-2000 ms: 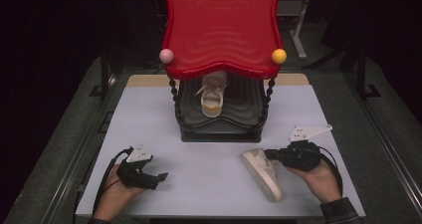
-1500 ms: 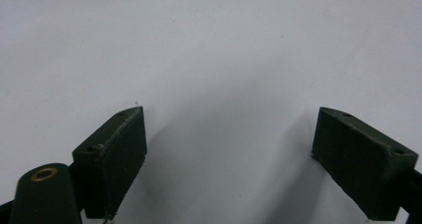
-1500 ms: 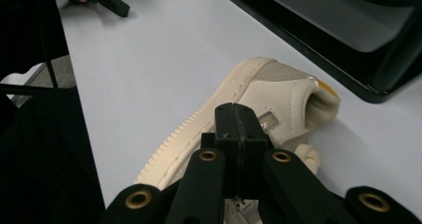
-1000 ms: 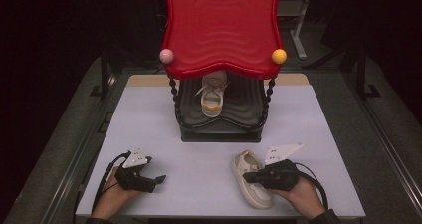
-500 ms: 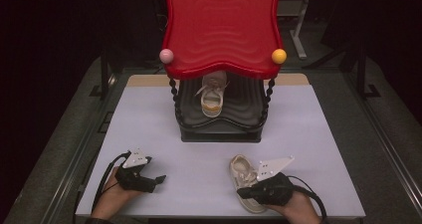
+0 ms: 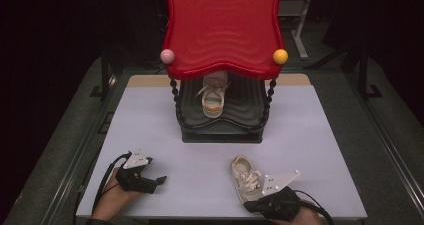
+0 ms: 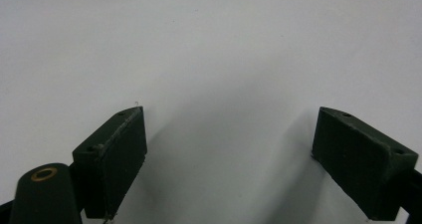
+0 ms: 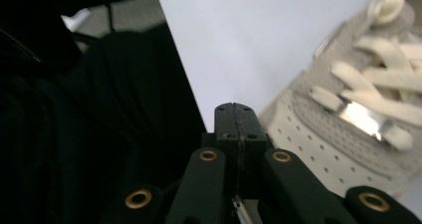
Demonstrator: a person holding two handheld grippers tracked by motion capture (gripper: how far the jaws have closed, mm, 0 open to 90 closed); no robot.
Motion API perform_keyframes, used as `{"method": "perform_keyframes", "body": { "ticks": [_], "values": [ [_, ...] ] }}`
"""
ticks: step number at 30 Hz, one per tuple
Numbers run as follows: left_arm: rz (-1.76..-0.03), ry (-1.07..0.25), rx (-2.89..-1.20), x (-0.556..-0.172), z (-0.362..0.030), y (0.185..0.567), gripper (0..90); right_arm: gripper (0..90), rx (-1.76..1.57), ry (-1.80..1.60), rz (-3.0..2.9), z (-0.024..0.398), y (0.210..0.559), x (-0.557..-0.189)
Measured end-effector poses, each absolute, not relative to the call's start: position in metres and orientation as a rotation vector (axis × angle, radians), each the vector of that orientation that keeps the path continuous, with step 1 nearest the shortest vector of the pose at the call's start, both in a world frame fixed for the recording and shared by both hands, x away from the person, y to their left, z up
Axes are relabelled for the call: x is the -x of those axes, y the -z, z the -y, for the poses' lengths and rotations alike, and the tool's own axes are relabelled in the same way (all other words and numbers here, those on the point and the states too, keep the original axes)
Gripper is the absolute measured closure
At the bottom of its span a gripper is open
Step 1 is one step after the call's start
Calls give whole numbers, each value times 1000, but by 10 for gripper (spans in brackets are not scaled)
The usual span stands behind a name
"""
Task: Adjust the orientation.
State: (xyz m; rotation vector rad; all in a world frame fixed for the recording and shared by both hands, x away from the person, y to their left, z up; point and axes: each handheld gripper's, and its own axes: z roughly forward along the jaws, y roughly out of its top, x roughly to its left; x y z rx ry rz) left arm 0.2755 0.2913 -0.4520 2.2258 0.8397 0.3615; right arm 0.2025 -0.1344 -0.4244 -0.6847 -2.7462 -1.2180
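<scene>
Two shoes: one on rack (image 6: 222,127), one (image 6: 245,177) by my right gripper (image 8: 238,115) (pressed together, empty). Spread it before pinching heel.

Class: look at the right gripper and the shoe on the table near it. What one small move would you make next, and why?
Probably nudge the shoe on, toe first, turning it toward the rack. The right gripper has its jaws shut together with nothing between them, its tip beside the shoe's toe, so it seems to be pushing, not gripping. The matching shoe already sits on the rack's lower shelf.
</scene>
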Motion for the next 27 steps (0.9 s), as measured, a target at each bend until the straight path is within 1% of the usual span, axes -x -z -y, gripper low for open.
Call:
{"method": "perform_keyframes", "body": {
  "ticks": [4, 10, 18, 27],
  "values": [
    [-839, -363, -2226, -275, -291, 452, 133, 897, 689, 1210, 2770, 137, 424, -203],
    [-840, -362, -2225, -275, -291, 452, 133, 897, 814, 1201, 2820, 163, 422, -212],
    [-843, -360, -2220, -275, -291, 452, 132, 897, 967, 1183, 2821, 191, 422, -236],
    [-842, -360, -2222, -276, -291, 452, 133, 897, 1104, 1184, 2837, 209, 424, -275]
  ]
}}
